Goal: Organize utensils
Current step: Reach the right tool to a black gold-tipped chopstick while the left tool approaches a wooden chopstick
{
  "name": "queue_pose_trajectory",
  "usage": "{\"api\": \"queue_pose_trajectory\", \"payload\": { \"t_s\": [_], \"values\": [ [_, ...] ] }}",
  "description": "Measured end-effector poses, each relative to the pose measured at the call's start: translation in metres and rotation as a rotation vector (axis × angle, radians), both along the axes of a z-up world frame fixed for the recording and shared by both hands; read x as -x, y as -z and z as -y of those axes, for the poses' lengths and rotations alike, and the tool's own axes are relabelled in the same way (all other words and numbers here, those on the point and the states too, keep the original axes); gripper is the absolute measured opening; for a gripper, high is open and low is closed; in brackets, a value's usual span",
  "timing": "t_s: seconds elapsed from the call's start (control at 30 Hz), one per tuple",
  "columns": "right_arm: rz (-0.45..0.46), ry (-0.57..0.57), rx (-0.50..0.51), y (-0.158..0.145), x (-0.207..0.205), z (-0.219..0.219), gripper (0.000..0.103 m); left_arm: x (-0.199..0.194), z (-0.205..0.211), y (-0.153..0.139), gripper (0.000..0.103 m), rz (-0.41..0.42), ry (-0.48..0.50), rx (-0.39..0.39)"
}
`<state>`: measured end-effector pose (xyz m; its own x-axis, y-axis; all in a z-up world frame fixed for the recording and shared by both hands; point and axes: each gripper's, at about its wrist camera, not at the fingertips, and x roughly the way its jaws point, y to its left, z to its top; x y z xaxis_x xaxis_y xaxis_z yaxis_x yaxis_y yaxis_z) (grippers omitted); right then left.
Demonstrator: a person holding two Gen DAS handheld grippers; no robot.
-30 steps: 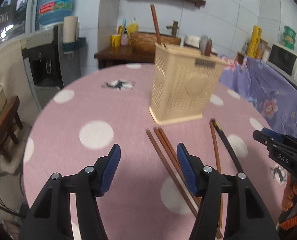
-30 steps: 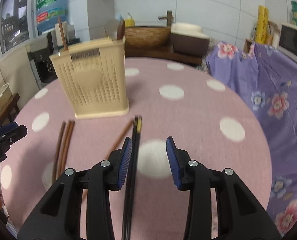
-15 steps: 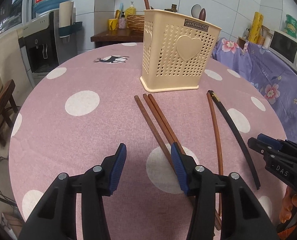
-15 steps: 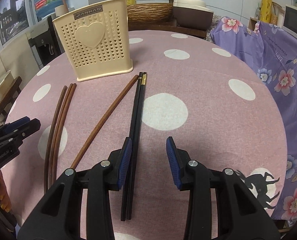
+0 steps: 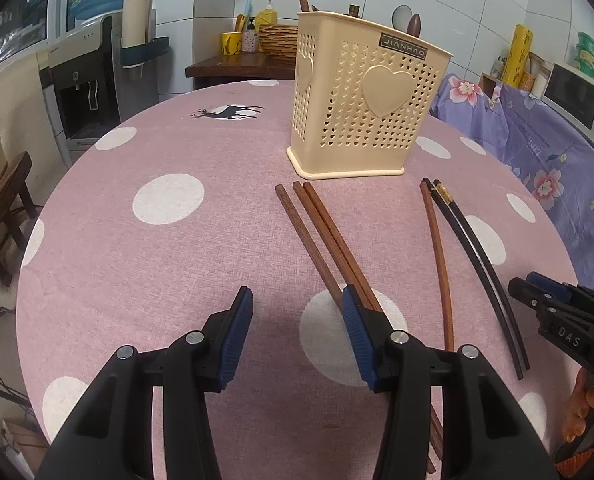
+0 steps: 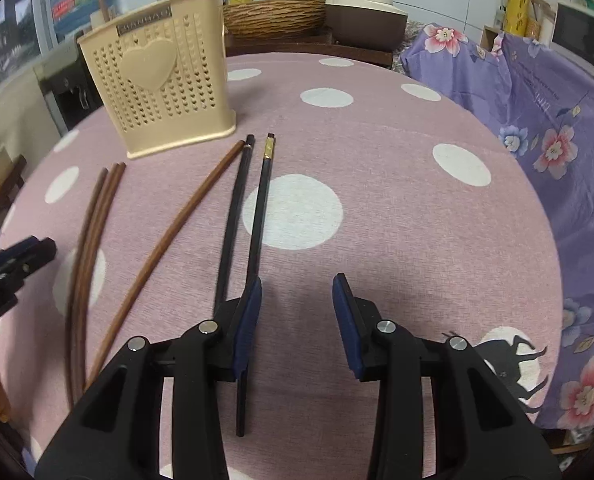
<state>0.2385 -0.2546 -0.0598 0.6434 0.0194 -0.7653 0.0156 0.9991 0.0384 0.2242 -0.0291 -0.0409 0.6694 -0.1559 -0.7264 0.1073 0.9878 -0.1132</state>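
A cream perforated utensil holder (image 5: pixel 361 108) (image 6: pixel 157 76) stands on the pink dotted table, with a few utensils upright in it. Three brown chopsticks (image 5: pixel 321 232) (image 6: pixel 93 232) lie in front of it and run under the right finger of my left gripper (image 5: pixel 297 336), which is open with bare cloth between its pads. A single thin brown chopstick (image 5: pixel 439 248) (image 6: pixel 177 224) lies beside two black chopsticks (image 5: pixel 469 248) (image 6: pixel 233 216). My right gripper (image 6: pixel 297 320) (image 5: pixel 557 320) is open, low over the table. Its left finger rests over the near ends of the black pair.
The round table (image 5: pixel 157 264) drops off at its near and side edges. A purple flowered cloth (image 6: pixel 537 128) covers furniture on the right. A water dispenser (image 5: pixel 85 92) and a wooden counter with a basket (image 6: pixel 273 16) stand behind. A hand's fingers (image 5: pixel 577 408) hold the right gripper.
Both grippers have sunk and tipped down toward the table. The left jaws have narrowed a little. The two black chopsticks, which lay together, have spread apart at the right gripper's left finger.
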Motion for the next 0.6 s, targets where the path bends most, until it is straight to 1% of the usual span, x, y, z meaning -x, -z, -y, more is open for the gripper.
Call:
{"api": "queue_pose_trajectory", "payload": {
  "t_s": [0.23, 0.33, 0.4, 0.43, 0.47, 0.5, 0.6],
  "values": [
    [0.021, -0.017, -0.005, -0.004, -0.001, -0.007, 0.037, -0.008, 0.011, 0.0, 0.046, 0.006, 0.007, -0.028],
    [0.023, -0.02, -0.003, -0.004, -0.001, -0.008, 0.037, -0.013, 0.016, 0.005, 0.043, -0.015, 0.004, -0.037],
    [0.024, -0.019, -0.003, -0.004, 0.0, -0.008, 0.037, -0.016, 0.019, 0.01, 0.04, -0.025, -0.006, -0.063],
    [0.024, -0.019, -0.004, -0.005, 0.0, -0.007, 0.037, -0.017, 0.019, 0.012, 0.039, -0.033, -0.01, -0.067],
    [0.026, -0.019, -0.005, -0.005, 0.0, -0.007, 0.037, -0.018, 0.018, 0.012, 0.038, -0.039, -0.008, -0.049],
    [0.027, -0.021, -0.002, -0.005, 0.0, -0.007, 0.037, -0.018, 0.018, 0.012, 0.038, -0.046, -0.018, -0.051],
    [0.023, -0.018, 0.003, -0.005, 0.0, -0.003, 0.037, -0.016, 0.016, 0.011, 0.038, -0.046, -0.011, -0.072]
  ]
}}
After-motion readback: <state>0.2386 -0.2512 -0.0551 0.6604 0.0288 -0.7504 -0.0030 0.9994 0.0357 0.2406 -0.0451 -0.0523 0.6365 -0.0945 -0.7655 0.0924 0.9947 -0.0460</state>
